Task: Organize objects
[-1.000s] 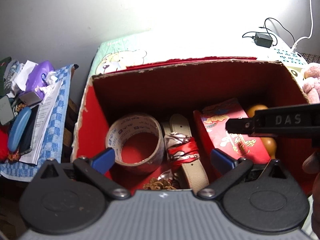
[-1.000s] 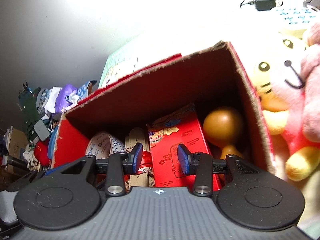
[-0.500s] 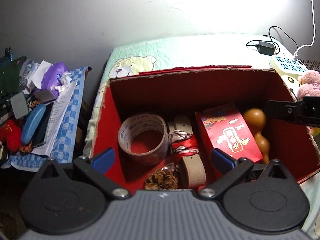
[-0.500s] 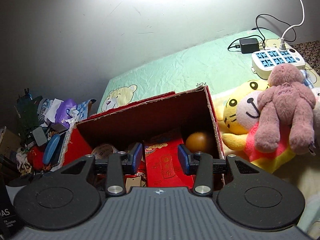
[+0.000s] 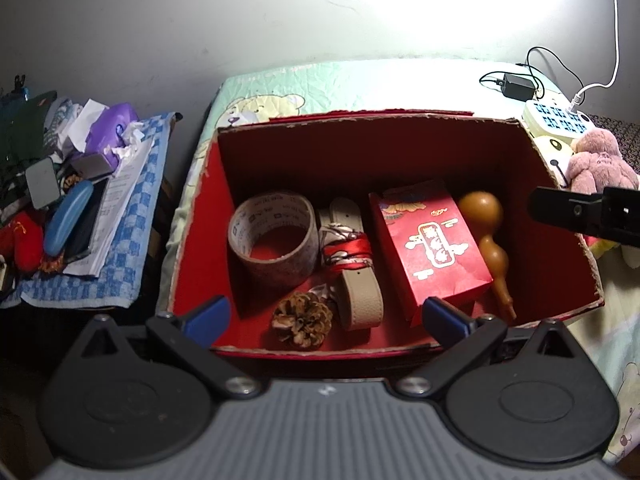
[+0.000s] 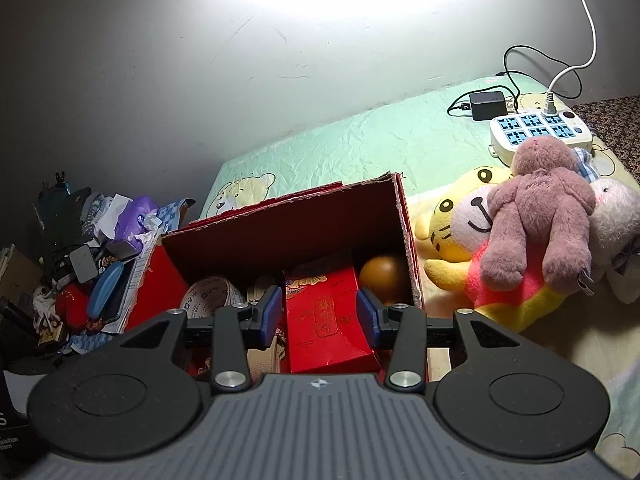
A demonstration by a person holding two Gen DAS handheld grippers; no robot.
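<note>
The red box (image 5: 568, 216) on the bed looks nearly packed: ahead of the left gripper (image 5: 326, 314) sit the tape roll (image 5: 274, 240), belt (image 5: 352, 264), pinecone (image 5: 302, 318), red packet (image 5: 432, 244) and gourd (image 5: 490, 240). The plush toys (image 6: 532, 224), right of the right gripper (image 6: 318, 316), lie outside (maybe next). Both grippers are open and empty, and compared with a second ago both have pulled up and back out of the box.

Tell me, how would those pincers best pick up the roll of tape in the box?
Grip the roll of packing tape by its wall on the upper, open rim, one jaw inside the hole and one outside, coming from above. It lies tilted with its opening up, and looks too wide to span easily.
</note>
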